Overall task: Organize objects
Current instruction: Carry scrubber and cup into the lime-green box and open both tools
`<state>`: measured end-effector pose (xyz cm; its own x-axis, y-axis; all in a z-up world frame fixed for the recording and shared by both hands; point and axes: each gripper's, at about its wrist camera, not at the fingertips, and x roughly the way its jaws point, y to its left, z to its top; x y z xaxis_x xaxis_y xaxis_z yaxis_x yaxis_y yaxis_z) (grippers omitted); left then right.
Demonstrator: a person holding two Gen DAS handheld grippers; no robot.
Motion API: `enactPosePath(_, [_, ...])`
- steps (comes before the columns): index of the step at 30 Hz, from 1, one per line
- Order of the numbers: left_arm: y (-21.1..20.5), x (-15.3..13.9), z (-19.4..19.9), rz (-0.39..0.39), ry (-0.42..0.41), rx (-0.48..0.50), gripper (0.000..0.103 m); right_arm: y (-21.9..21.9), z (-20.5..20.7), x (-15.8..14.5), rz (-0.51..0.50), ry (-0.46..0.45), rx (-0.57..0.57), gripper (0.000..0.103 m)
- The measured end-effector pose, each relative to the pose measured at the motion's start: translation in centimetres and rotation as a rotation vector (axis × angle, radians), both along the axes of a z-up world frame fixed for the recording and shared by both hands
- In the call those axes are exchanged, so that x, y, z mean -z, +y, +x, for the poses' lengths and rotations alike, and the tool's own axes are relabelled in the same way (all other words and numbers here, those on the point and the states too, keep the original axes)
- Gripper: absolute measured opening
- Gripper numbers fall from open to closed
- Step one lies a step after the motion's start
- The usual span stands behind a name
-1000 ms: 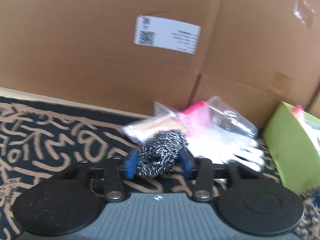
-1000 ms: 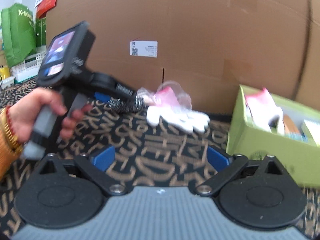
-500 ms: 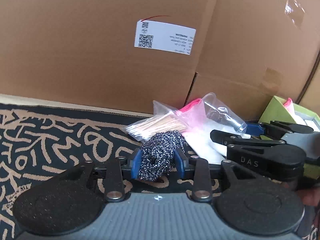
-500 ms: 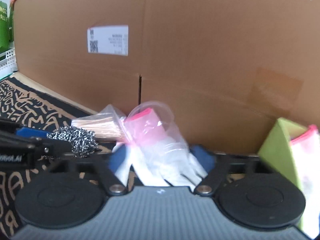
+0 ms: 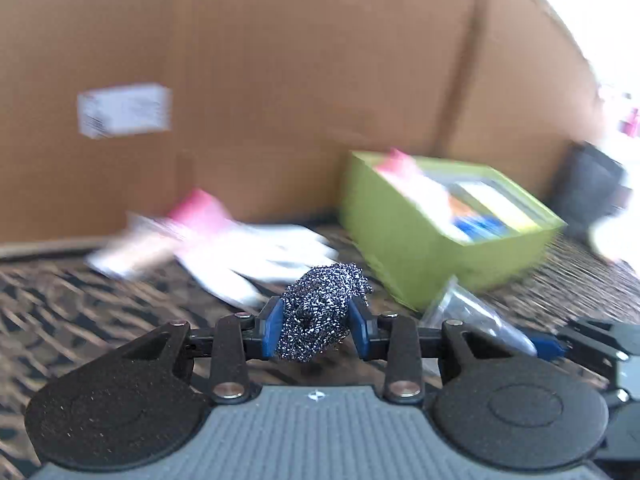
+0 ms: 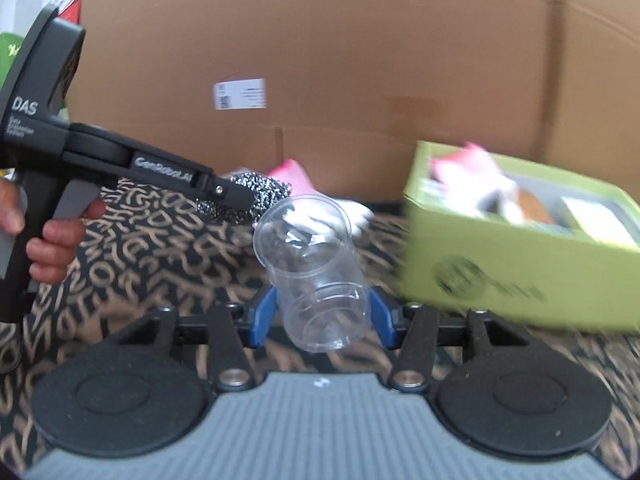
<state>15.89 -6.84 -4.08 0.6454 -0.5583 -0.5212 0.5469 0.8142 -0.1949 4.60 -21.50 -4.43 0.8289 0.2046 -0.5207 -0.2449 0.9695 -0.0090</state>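
Gripping steel wool scourer [image 5: 320, 312]: L tongs [image 5: 316, 326] clamped on it; R tongs [image 6: 322, 318] squeezing clear plastic cup [image 6: 316, 276], near green box [image 6: 516, 264].

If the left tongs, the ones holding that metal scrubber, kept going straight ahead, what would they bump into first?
Probably the white glove lying on the patterned mat just past the scrubber clamped in the left tongs. The picture is blurred, so depth is uncertain.

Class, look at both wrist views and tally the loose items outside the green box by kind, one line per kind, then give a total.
Round steel-wool scouring pad, held in the left gripper: 1
Clear plastic cup, held in the right gripper: 1
White fabric glove with pink cuff, on the patterned mat: 1
Total: 3
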Motion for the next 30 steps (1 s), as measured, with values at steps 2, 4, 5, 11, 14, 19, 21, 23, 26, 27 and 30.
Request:
enactPosePath(2, [-1.6, 0.9, -2.1, -0.002, 0.028, 0.054, 0.037, -1.6, -2.0, 0.5, 0.012, 0.022, 0.06, 0.051])
enactPosePath(4, [-3.1, 1.7, -3.7, 0.026, 0.041, 0.086, 0.04, -2.7, -3.3, 1.1, 0.015, 0.048, 0.086, 0.051])
enactPosePath(5, [-3.5, 1.9, -4.5, 0.043, 0.043, 0.097, 0.045, -3.0, -3.6, 1.3, 0.009, 0.056, 0.09, 0.051])
enactPosePath(11, [-4.7, 1.9, -5.9, 0.123, -0.043, 0.06, 0.065, -3.0, -4.1, 2.2, -0.005, 0.049, 0.094, 0.074])
enactPosePath(14, [-4.9, 1.4, -5.8, 0.144, -0.052, 0.087, 0.065, -2.9, -3.7, 2.2, 0.005, 0.045, 0.076, 0.074])
enactPosePath(19, [-5.9, 1.9, -5.3, 0.181, -0.039, 0.097, 0.064, -2.7, -3.1, 2.1, -0.011, 0.017, 0.038, 0.074])
enactPosePath(21, [-5.9, 2.1, -5.2, 0.185, -0.025, 0.093, 0.063, -2.8, -2.9, 2.1, -0.011, 0.018, 0.031, 0.071])
enactPosePath(23, [-6.0, 2.2, -5.0, 0.181, -0.004, 0.105, 0.052, -3.1, -2.8, 2.2, 0.014, 0.029, 0.02, 0.061])
enactPosePath(26, [-6.4, 2.2, -4.8, 0.189, 0.014, 0.112, 0.042, -3.9, -2.8, 2.2, 0.059, 0.042, 0.012, 0.052])
enactPosePath(27, [-6.6, 2.1, -4.8, 0.189, 0.014, 0.113, 0.04, -4.1, -2.9, 2.2, 0.069, 0.042, 0.014, 0.052])
enactPosePath(30, [-6.9, 1.2, -4.9, 0.153, 0.02, 0.128, 0.038, -5.4, -3.3, 1.9, 0.113, 0.035, 0.032, 0.052])
